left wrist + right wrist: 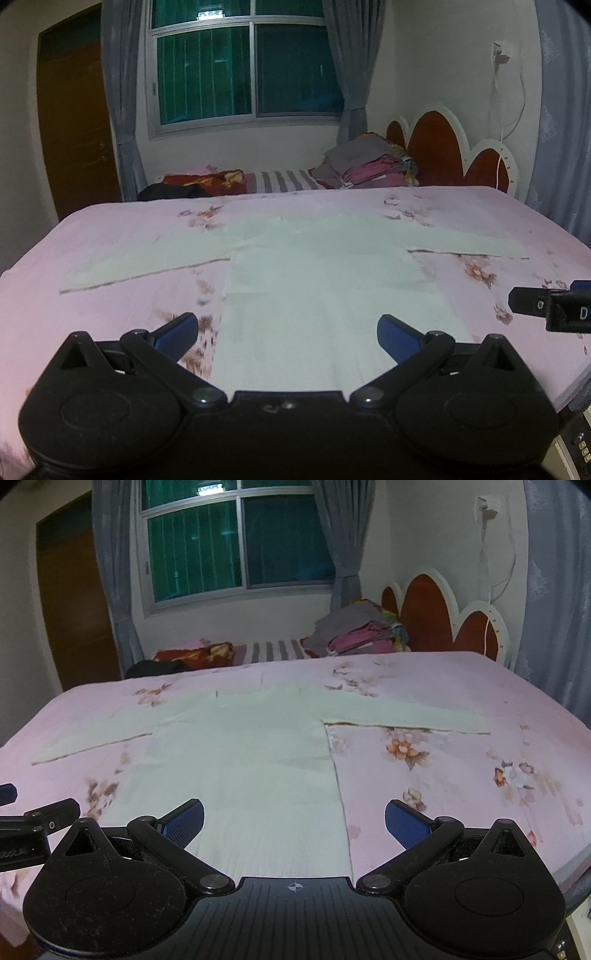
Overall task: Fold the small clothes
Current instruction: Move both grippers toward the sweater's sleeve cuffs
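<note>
A pale white long-sleeved top [314, 280] lies spread flat on the pink flowered bed sheet [110, 236], both sleeves stretched out to the sides and its hem toward me. My left gripper [288, 334] hovers open over the hem's left part, nothing between its blue fingertips. In the right wrist view the same top [240, 760] fills the middle, and my right gripper [294, 818] stands open above the hem's right edge, empty. The right gripper's tip [546, 306] shows at the left view's right edge.
A pile of folded clothes [365, 162] sits at the far side of the bed by the red-and-white headboard [439, 147]. Dark and red fabrics [192, 182] lie at the far left. A window [243, 62] with grey curtains is behind; a brown door [74, 122] is left.
</note>
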